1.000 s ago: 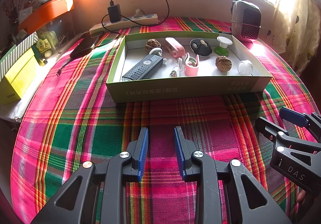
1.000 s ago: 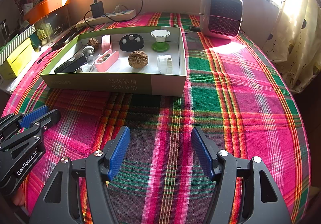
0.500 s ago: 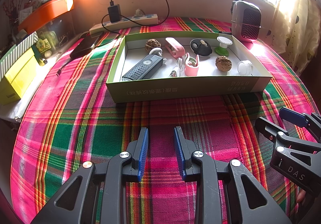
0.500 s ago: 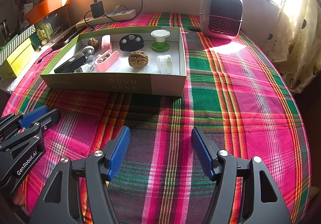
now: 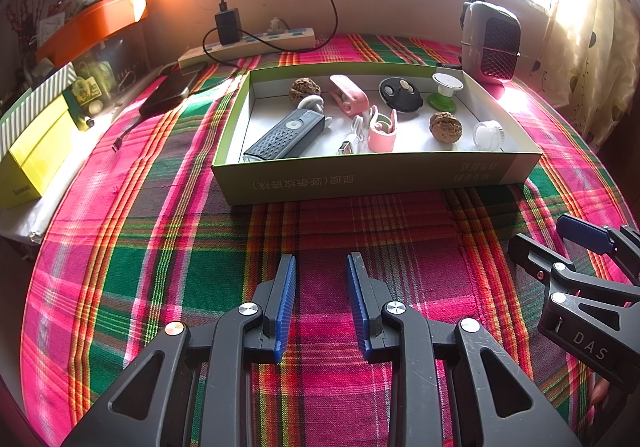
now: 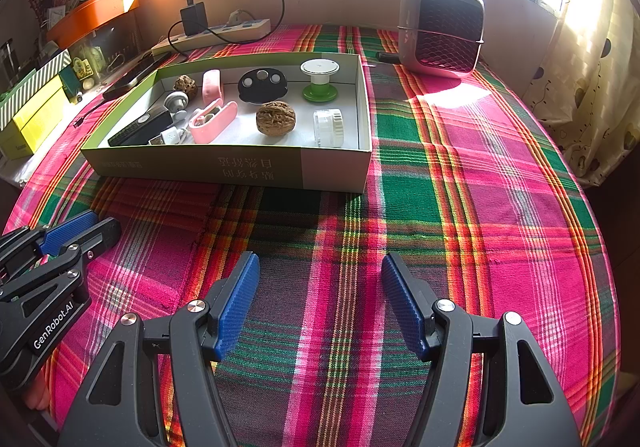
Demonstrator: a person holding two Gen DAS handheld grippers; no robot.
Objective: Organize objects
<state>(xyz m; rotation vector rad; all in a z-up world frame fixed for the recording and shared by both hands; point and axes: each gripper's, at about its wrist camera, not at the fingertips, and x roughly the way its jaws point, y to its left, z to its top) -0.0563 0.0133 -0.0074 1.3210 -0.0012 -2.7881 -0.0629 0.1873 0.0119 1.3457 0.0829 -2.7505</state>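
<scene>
A shallow green box [image 5: 304,183] [image 6: 192,167] sits on the plaid cloth and holds several small items: a dark remote [image 5: 286,135], two walnuts [image 5: 445,127] [image 6: 276,118], pink holders [image 5: 382,131] [image 6: 214,121], a black round case [image 6: 262,85], a green-footed spool [image 6: 319,81] and a clear little jar [image 6: 328,127]. My left gripper [image 5: 322,267] hovers over bare cloth in front of the box, jaws partly apart with nothing between them. My right gripper [image 6: 320,267] is open wide beside it, also holding nothing.
A small heater [image 6: 442,29] stands at the back right. A power strip [image 5: 248,47] with a charger and cable runs along the back wall. A phone [image 5: 168,95] lies left of the box. Yellow boxes [image 5: 32,155] and an orange tray [image 5: 88,23] crowd the left edge.
</scene>
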